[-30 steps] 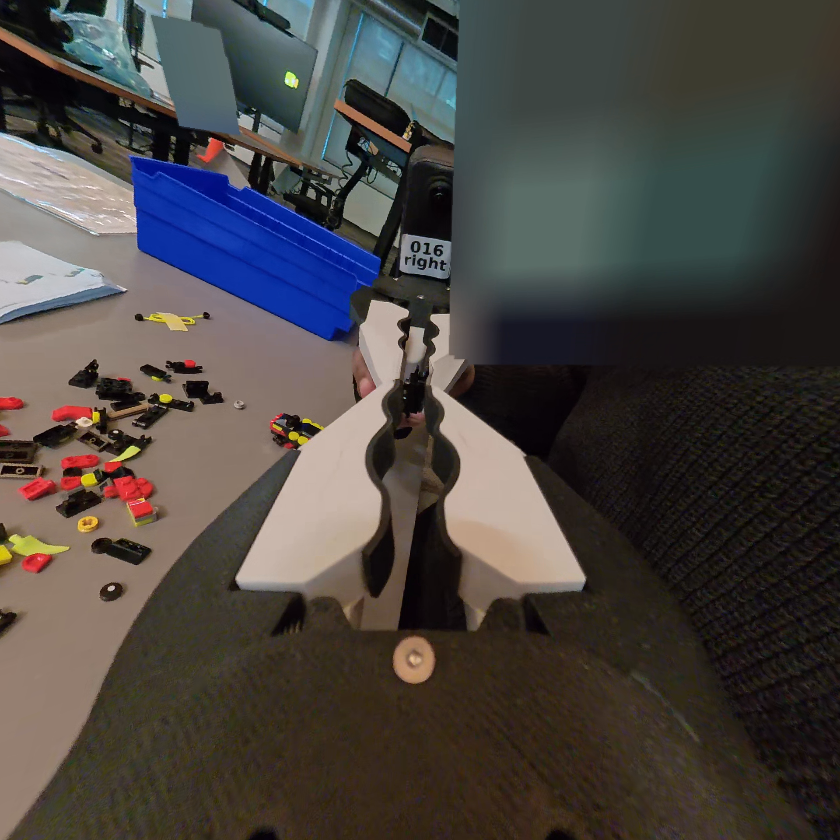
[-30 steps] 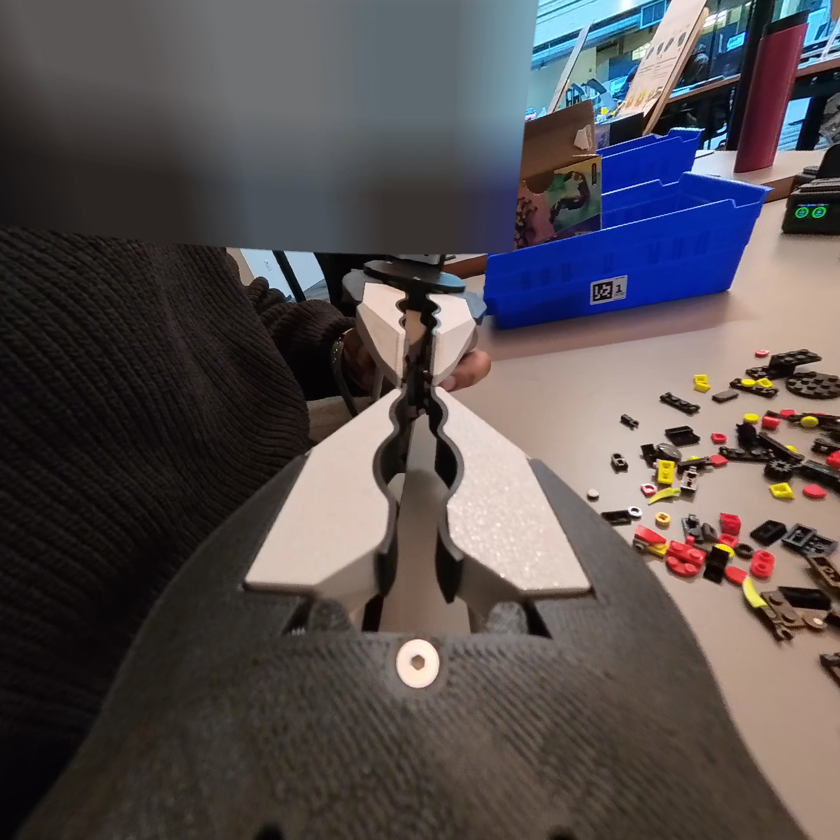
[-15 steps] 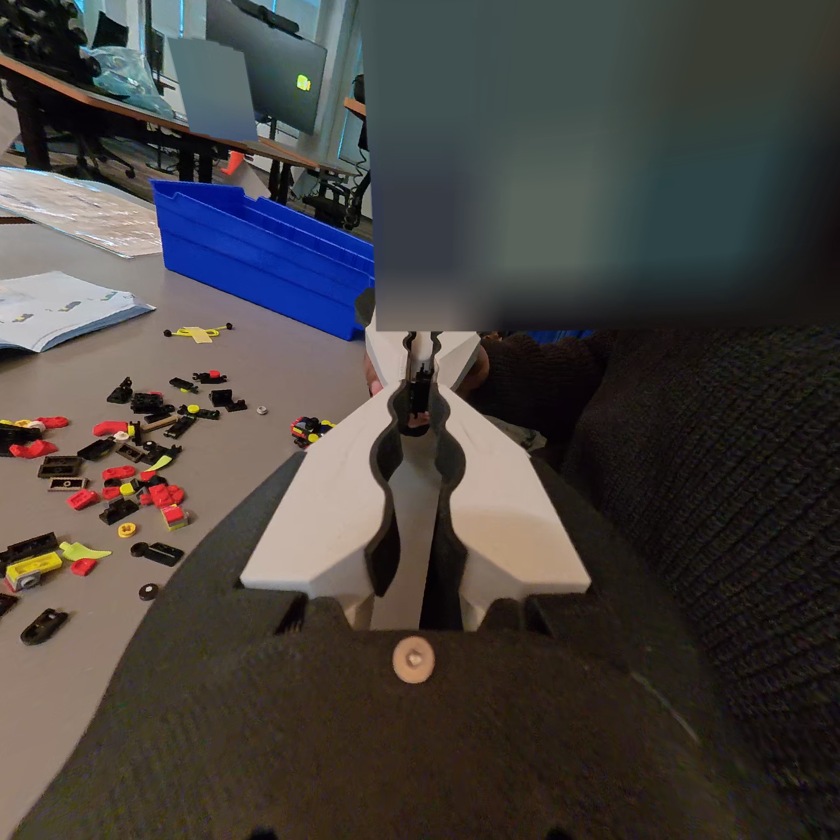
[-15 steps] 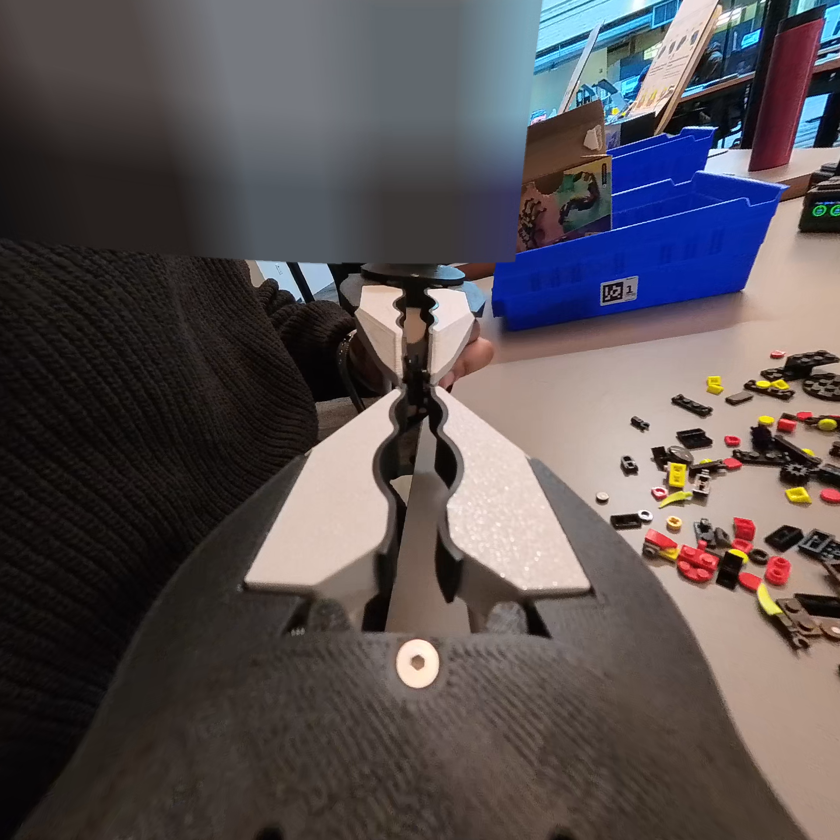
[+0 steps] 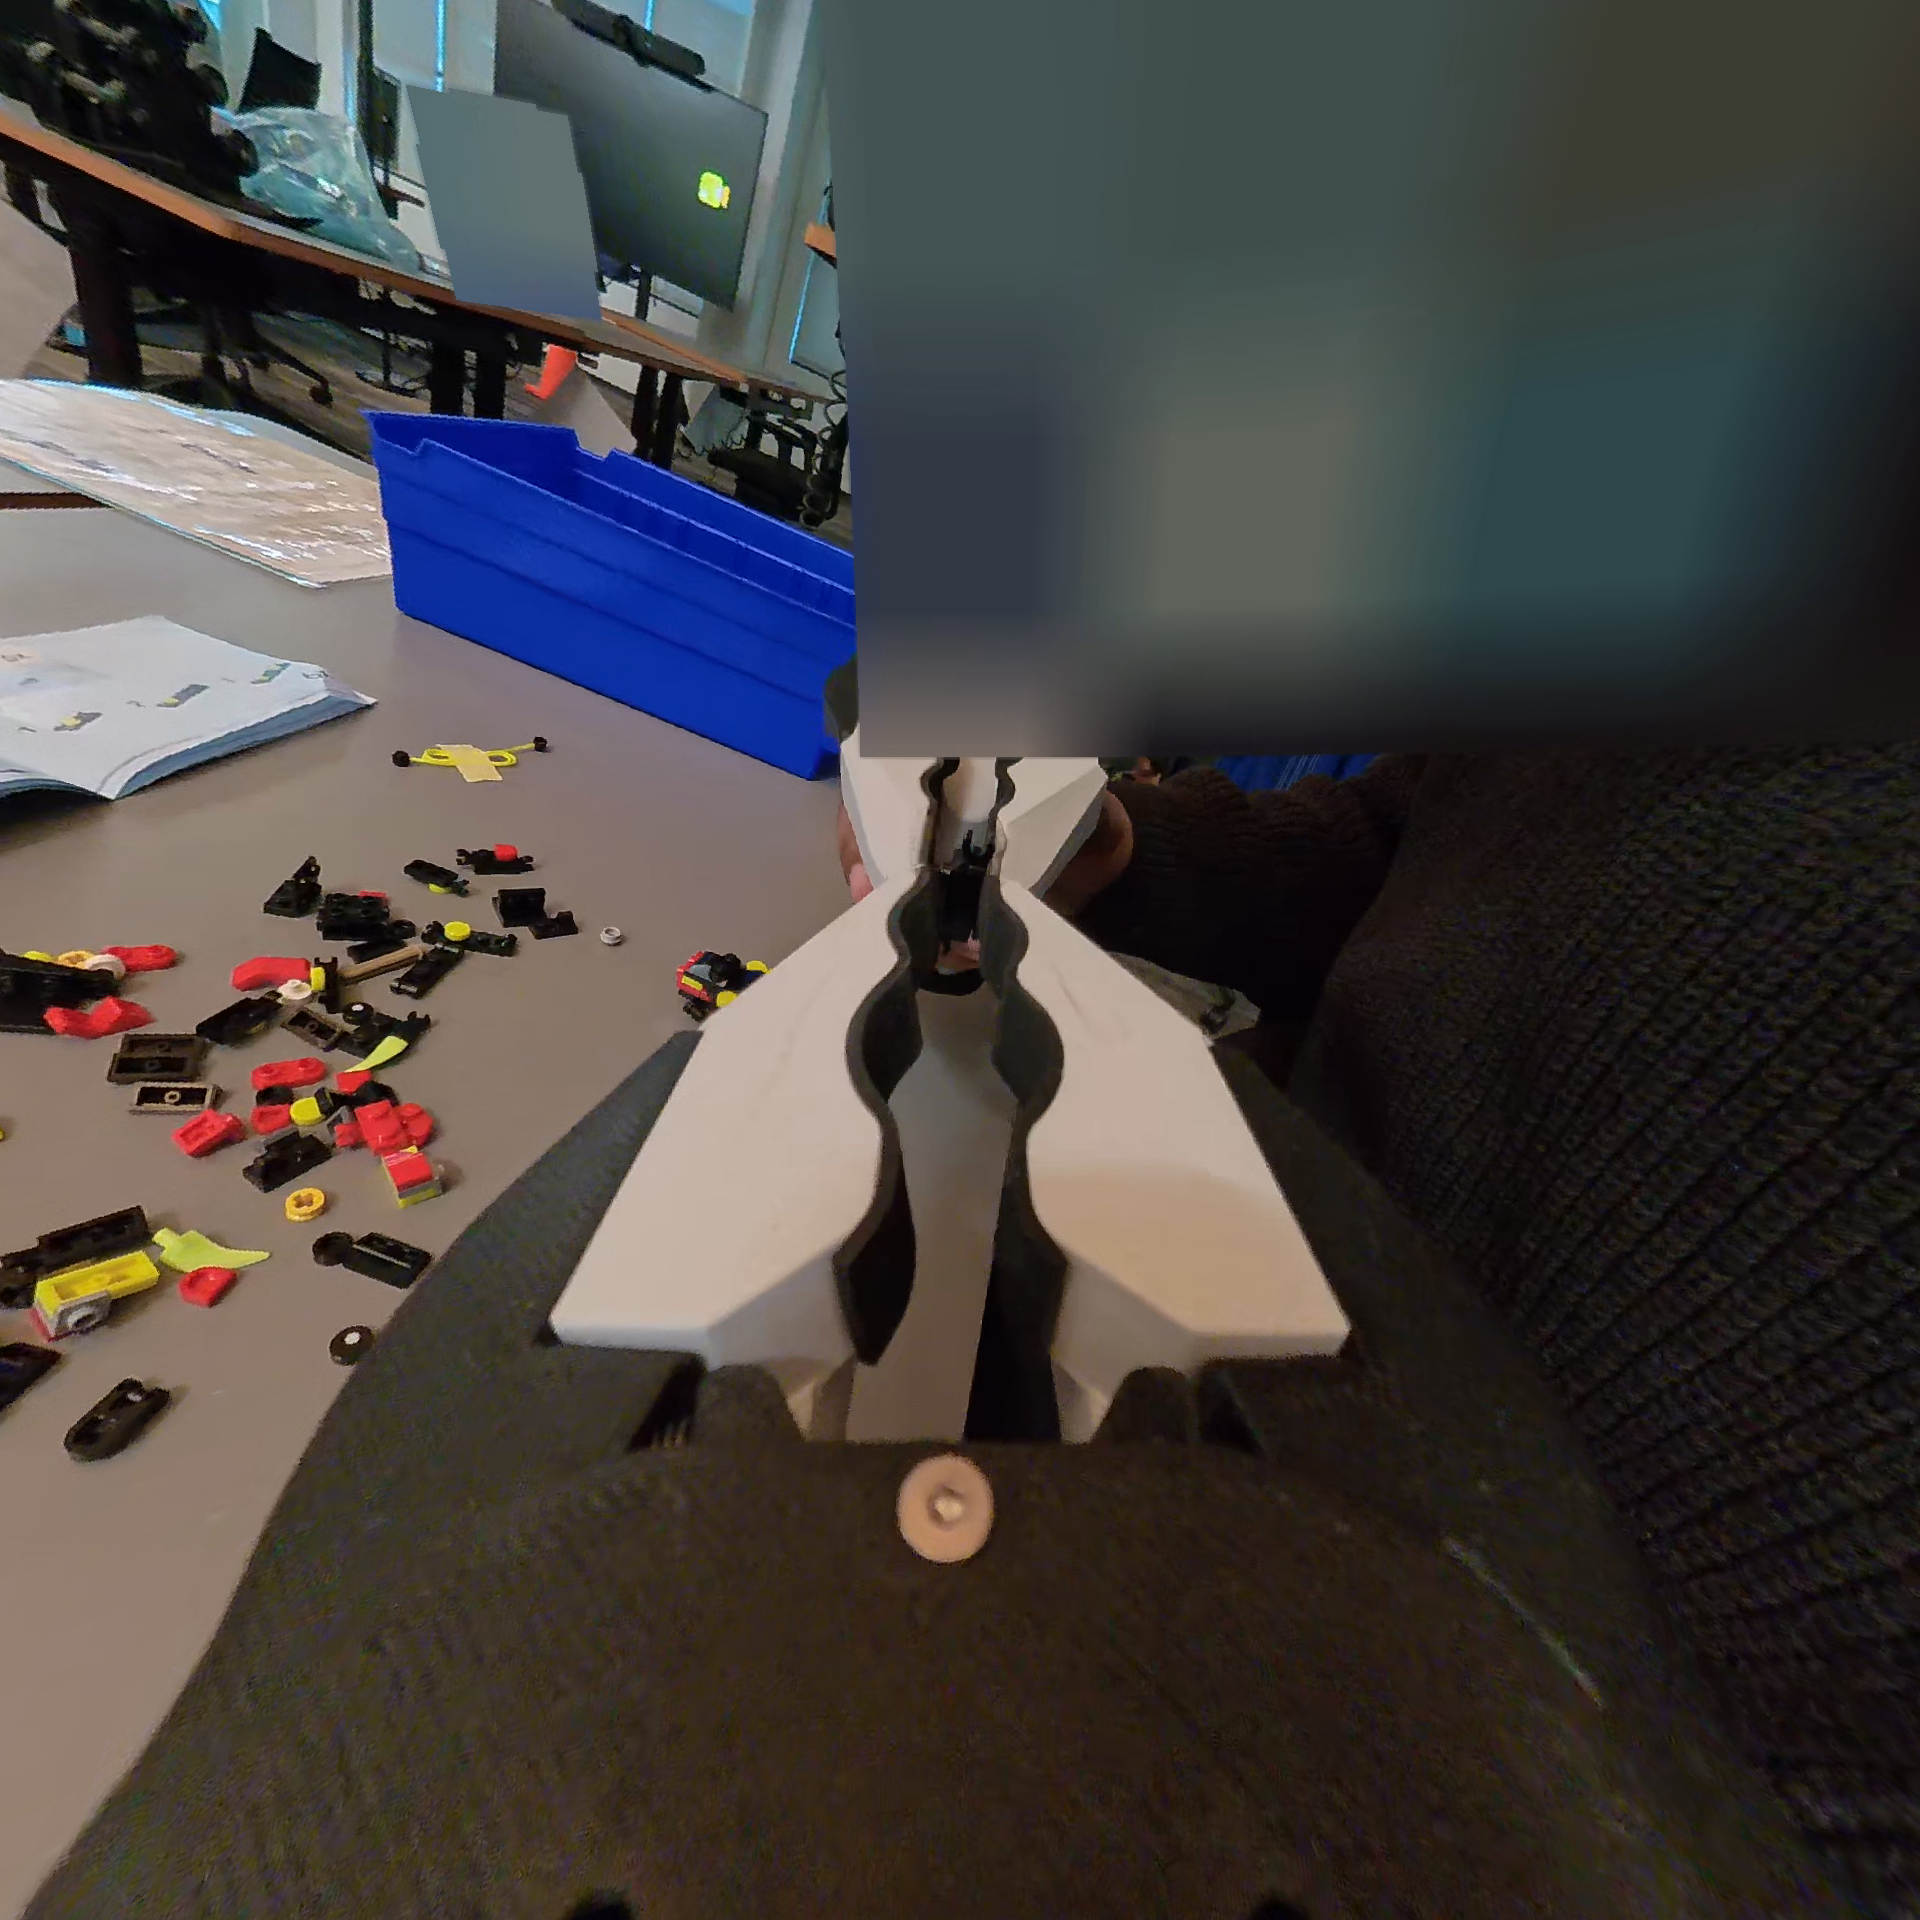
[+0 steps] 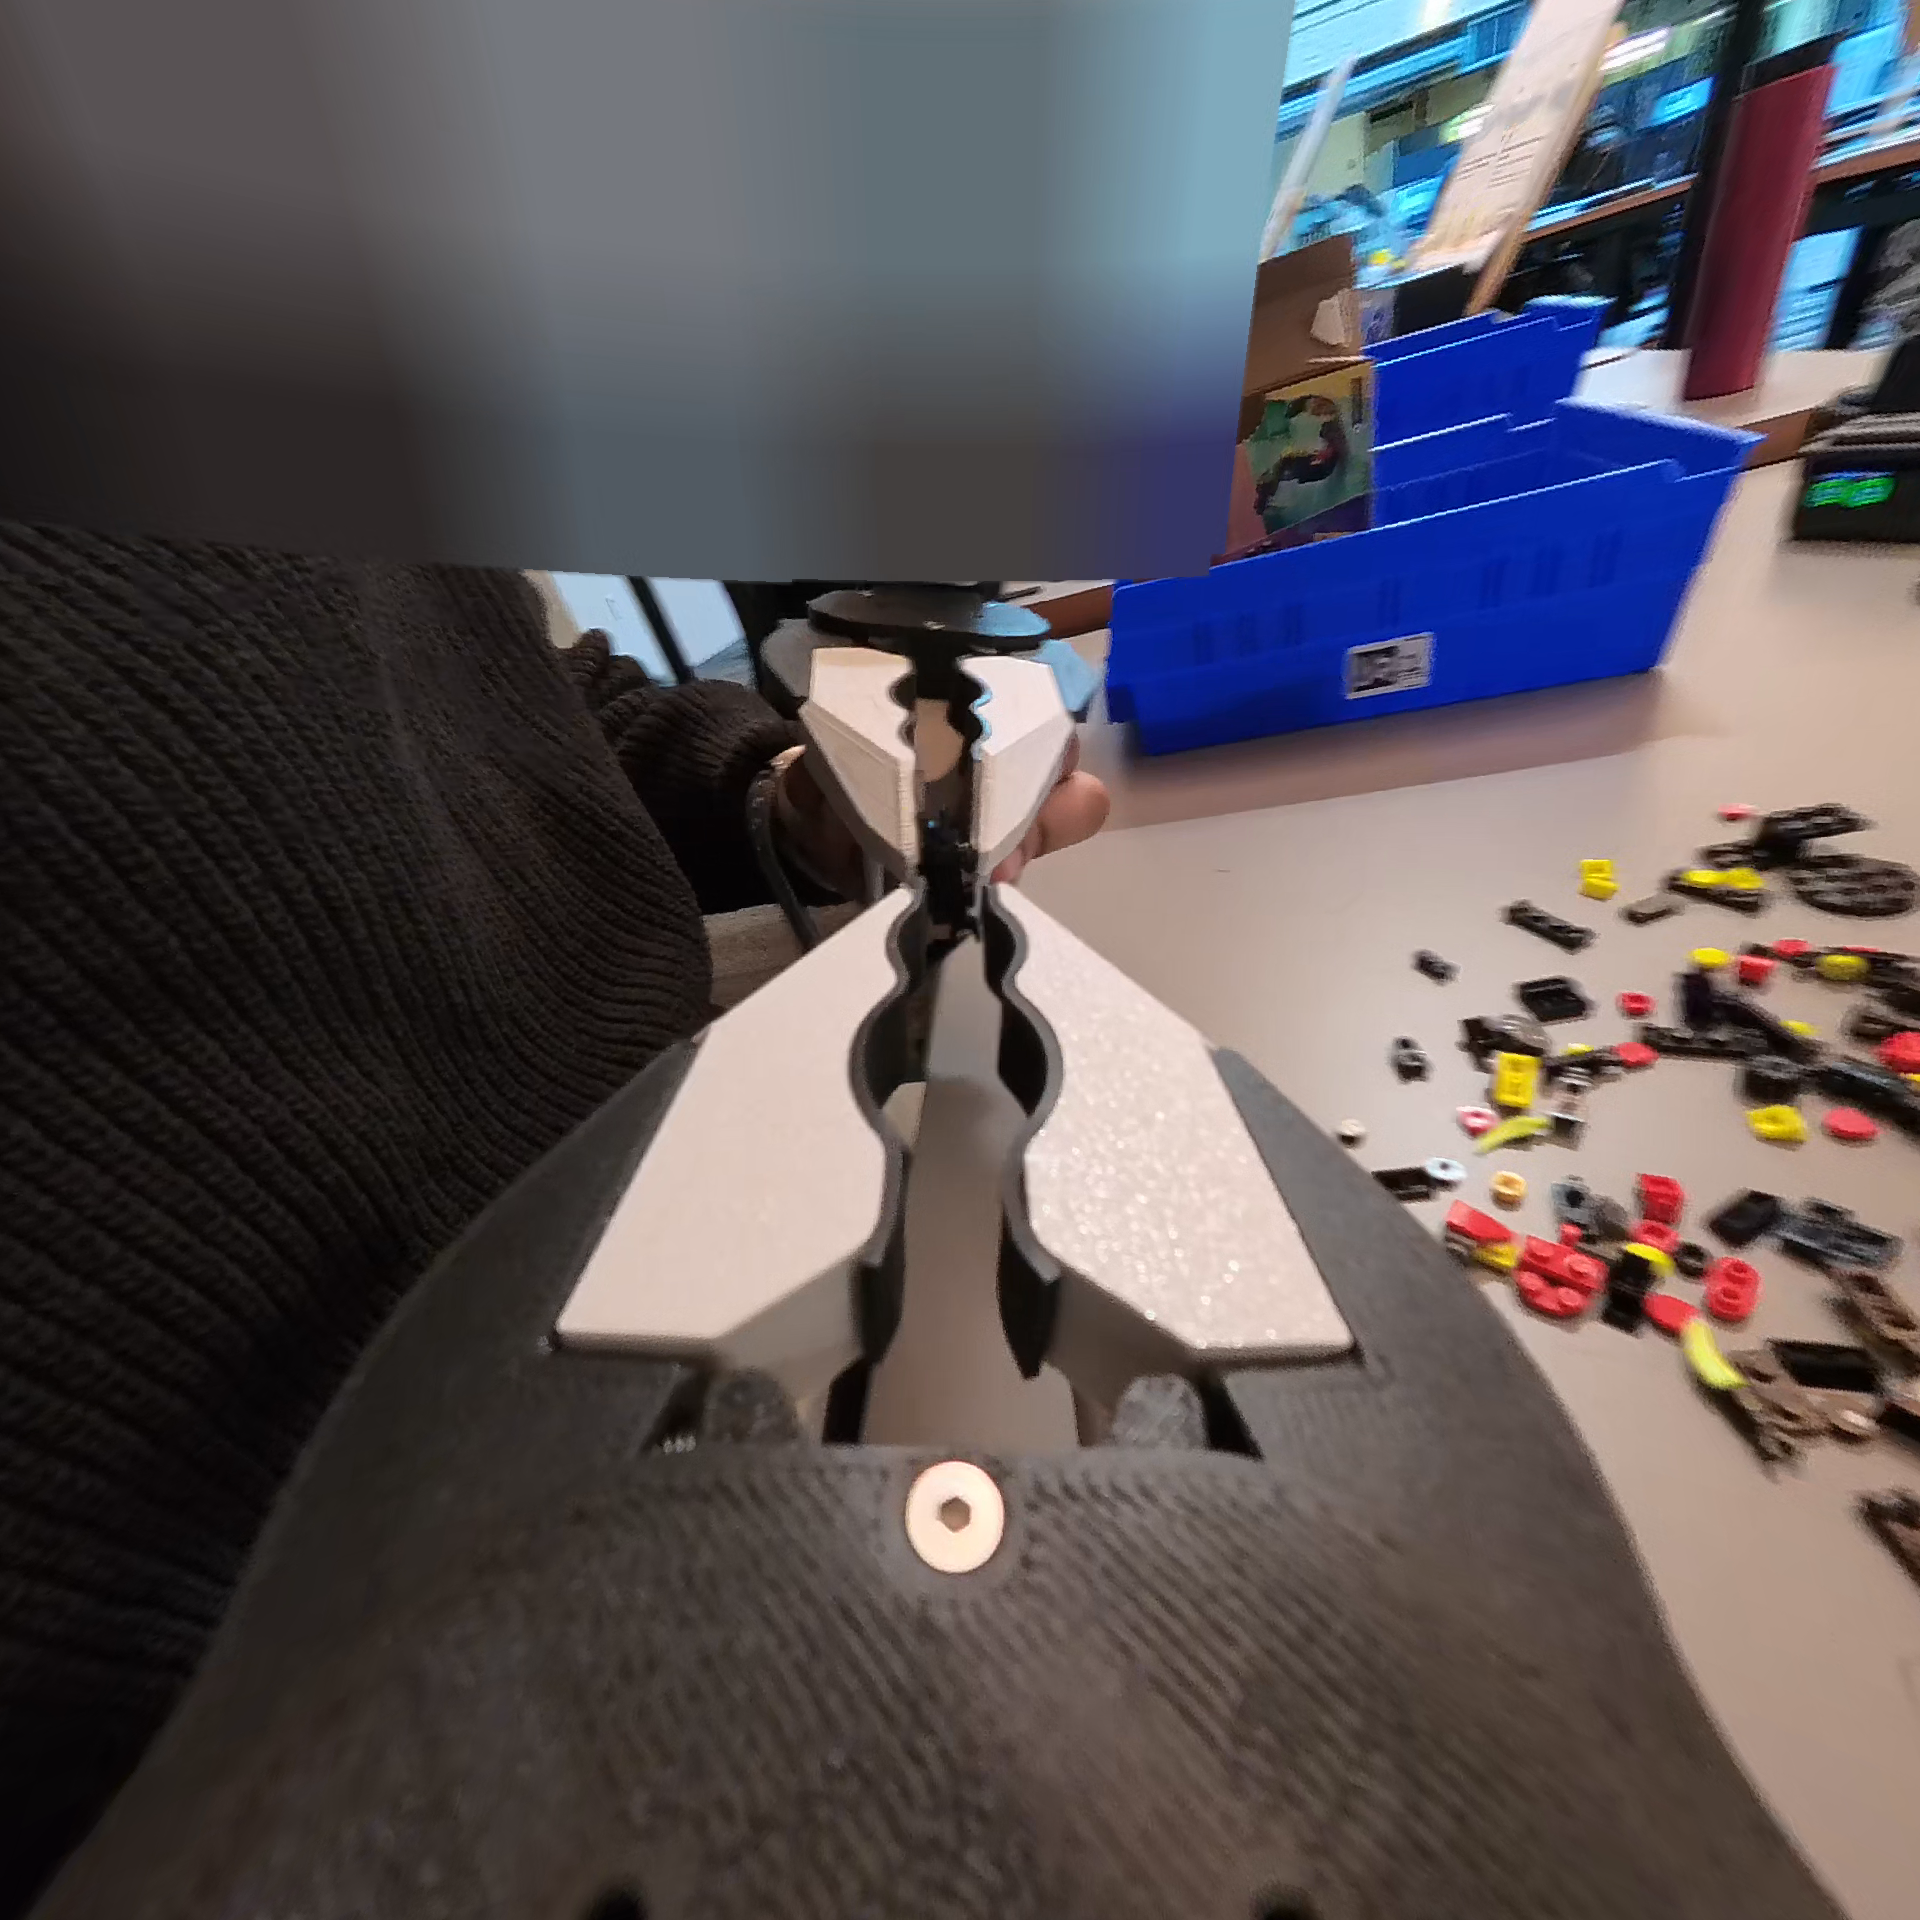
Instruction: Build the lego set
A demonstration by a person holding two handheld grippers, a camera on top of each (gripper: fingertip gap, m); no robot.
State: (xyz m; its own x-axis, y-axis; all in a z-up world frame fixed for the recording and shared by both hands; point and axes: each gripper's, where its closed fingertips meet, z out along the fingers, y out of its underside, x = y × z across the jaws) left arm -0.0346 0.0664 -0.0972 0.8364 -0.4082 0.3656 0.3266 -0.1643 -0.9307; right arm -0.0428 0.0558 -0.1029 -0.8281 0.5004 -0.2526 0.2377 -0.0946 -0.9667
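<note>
My two grippers meet tip to tip in the air, in front of a person in a black knit sweater (image 5: 1610, 1143). In the left wrist view my left gripper (image 5: 958, 914) is shut on a small black brick piece (image 5: 961, 894). The right gripper (image 5: 971, 821) faces it, and its tips close on the far end of the same black bit. In the right wrist view my right gripper (image 6: 943, 920) is shut on the small black piece (image 6: 943, 868), with the left gripper (image 6: 940, 774) opposite. I cannot tell whether it is one piece or two joined.
A grey table (image 5: 644, 852) holds several scattered red, black and yellow brick pieces (image 5: 312, 1060) (image 6: 1662, 1091). A blue bin (image 5: 623, 582) (image 6: 1455, 582) stands behind them. An open booklet (image 5: 135, 696) lies at the left. A small built cluster (image 5: 717, 977) sits near my left fingers. Both grippers' tips are close together, under 4 cm apart.
Both grippers stay shut and tip to tip on the black piece. The pair has shifted slightly, the background has slid in both views, and the right wrist view is now motion-blurred.
</note>
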